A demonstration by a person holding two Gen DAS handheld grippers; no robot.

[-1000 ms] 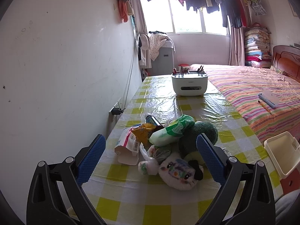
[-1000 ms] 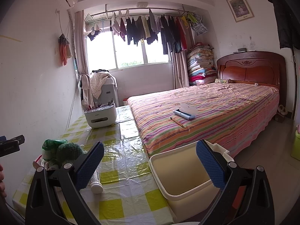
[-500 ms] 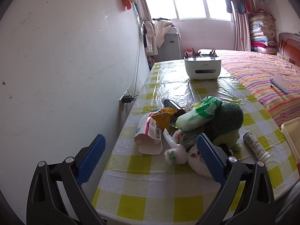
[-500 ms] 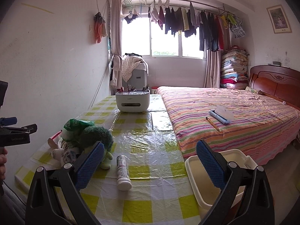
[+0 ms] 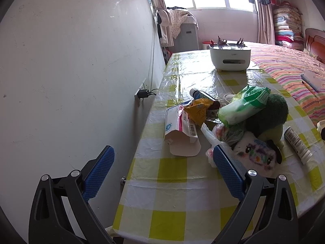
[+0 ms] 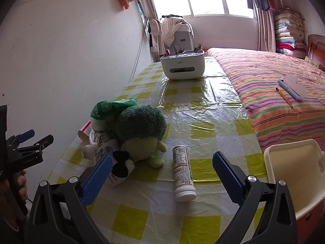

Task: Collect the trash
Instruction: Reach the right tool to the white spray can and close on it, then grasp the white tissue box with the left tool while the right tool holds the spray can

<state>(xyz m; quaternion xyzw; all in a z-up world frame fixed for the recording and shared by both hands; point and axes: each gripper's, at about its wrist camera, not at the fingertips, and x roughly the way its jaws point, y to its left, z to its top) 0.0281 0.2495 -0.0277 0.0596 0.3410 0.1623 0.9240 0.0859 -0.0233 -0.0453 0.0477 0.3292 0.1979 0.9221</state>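
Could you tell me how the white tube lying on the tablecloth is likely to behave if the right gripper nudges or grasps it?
The white tube lies on its side, so it would probably roll. The tablecloth looks glossy, likely letting it slide. It seems rigid.

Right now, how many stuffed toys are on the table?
2. A green broccoli plush sits in the pile by the wall, and a white plush with a painted face lies against its front. The trash pile may hide others.
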